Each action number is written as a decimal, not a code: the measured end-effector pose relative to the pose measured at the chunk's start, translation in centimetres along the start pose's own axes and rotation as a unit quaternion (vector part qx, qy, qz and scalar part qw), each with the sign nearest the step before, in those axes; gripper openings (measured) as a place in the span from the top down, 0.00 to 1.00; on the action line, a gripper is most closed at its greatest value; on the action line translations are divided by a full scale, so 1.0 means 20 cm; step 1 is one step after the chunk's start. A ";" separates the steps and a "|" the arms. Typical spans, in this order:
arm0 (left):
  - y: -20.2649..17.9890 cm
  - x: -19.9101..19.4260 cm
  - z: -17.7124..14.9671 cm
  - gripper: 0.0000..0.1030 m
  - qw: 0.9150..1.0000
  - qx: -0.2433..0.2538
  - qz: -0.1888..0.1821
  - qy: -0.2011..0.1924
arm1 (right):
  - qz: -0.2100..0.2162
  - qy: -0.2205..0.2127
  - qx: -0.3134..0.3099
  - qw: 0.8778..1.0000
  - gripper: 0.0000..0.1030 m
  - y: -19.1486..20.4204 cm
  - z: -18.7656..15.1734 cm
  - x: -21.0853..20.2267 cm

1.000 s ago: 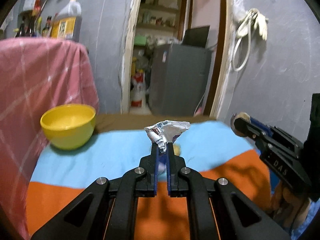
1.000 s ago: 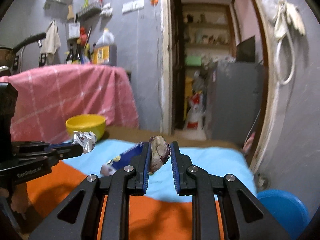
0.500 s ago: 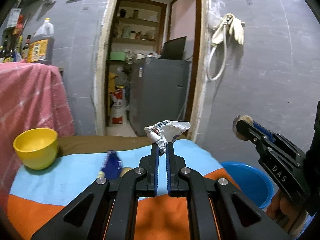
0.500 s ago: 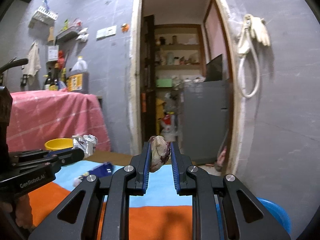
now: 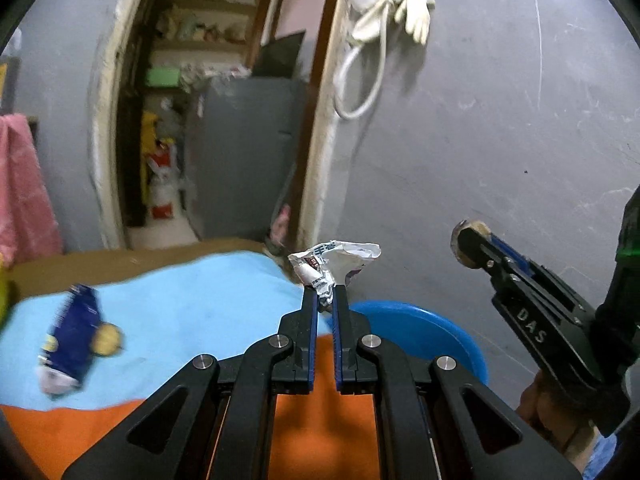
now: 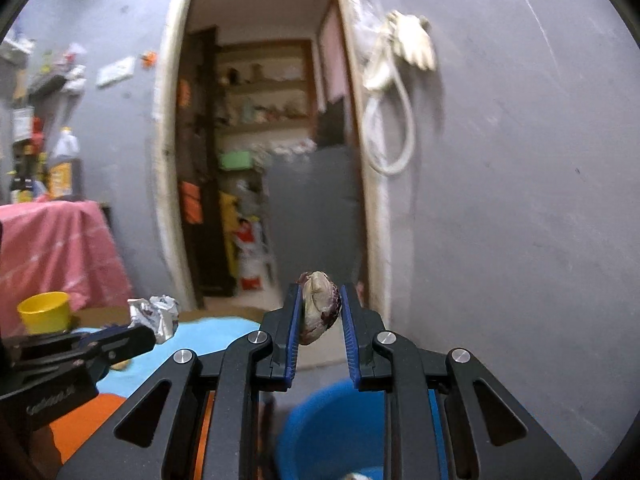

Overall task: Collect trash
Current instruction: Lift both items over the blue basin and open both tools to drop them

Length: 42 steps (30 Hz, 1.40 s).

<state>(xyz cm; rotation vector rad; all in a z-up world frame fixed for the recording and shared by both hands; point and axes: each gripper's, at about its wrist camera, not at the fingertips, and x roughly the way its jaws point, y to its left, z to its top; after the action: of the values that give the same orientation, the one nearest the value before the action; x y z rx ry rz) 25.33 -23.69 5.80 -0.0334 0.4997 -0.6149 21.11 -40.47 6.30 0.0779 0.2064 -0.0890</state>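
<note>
Since the earlier frame we have swung both claws right, toward the blue basin (image 6: 340, 420). Left claw (image 5: 324, 300) pinches a light crumpled wrapper (image 5: 334, 262); right claw (image 6: 320, 312) clamps a soft, slippery peel scrap (image 6: 318, 306) above the basin.

Two gripper-mounted fisheyes, both facing the doorway (image 5: 208, 120), sharing the blue basin (image 6: 332, 420).

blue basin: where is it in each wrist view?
Left wrist: blue basin lower right of centre, behind the left tongs.
Right wrist: bottom centre, below the right tongs.
Shared landmark: white gloves hanging on the wall.
</note>
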 end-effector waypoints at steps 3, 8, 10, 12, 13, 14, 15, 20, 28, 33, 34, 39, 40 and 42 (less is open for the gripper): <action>-0.04 0.09 -0.01 0.95 1.000 -0.001 -0.013 0.020 | -0.026 0.030 0.007 0.999 0.83 -0.08 -0.03 0.03; -0.08 0.21 -0.05 0.95 0.998 -0.009 -0.028 0.052 | -0.051 0.062 0.015 0.997 0.83 -0.19 -0.07 0.05; -0.10 0.27 -0.06 0.95 0.997 -0.010 -0.035 0.070 | -0.056 0.069 0.018 0.996 0.83 -0.22 -0.09 0.06; -0.11 0.31 -0.08 0.95 0.996 -0.011 -0.041 0.084 | -0.059 0.075 0.022 0.995 0.83 -0.25 -0.09 0.06; -0.12 0.34 -0.09 0.95 0.995 -0.010 -0.044 0.093 | -0.060 0.078 0.023 0.995 0.83 -0.26 -0.10 0.06; -0.12 0.36 -0.10 0.95 0.994 -0.009 -0.047 0.099 | -0.061 0.080 0.023 0.995 0.83 -0.26 -0.10 0.06; -0.12 0.38 -0.10 0.95 0.993 -0.008 -0.050 0.105 | -0.062 0.084 0.024 0.994 0.83 -0.27 -0.11 0.07; -0.15 0.48 -0.14 0.95 0.987 -0.003 -0.073 0.144 | -0.065 0.109 0.030 0.991 0.83 -0.31 -0.14 0.10; -0.16 0.56 -0.19 0.95 0.982 -0.001 -0.077 0.174 | -0.066 0.152 0.041 0.985 0.83 -0.35 -0.17 0.16; -0.17 0.57 -0.20 0.95 0.981 0.003 -0.073 0.177 | -0.068 0.162 0.044 0.983 0.82 -0.36 -0.18 0.18; -0.18 0.56 -0.21 0.94 0.981 0.005 -0.072 0.178 | -0.068 0.165 0.045 0.983 0.82 -0.36 -0.19 0.18; -0.22 0.54 -0.22 0.93 0.981 0.013 -0.070 0.180 | -0.071 0.173 0.049 0.981 0.81 -0.38 -0.19 0.20; -0.21 0.54 -0.22 0.92 0.981 0.014 -0.070 0.179 | -0.072 0.173 0.050 0.981 0.81 -0.38 -0.19 0.20; -0.21 0.54 -0.23 0.92 0.981 0.016 -0.071 0.180 | -0.074 0.171 0.053 0.981 0.76 -0.39 -0.19 0.20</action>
<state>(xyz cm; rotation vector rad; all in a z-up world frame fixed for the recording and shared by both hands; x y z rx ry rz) 28.62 -32.67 -2.25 0.0751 0.8426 -0.7736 23.44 -48.18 1.23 0.1843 0.5511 -0.2358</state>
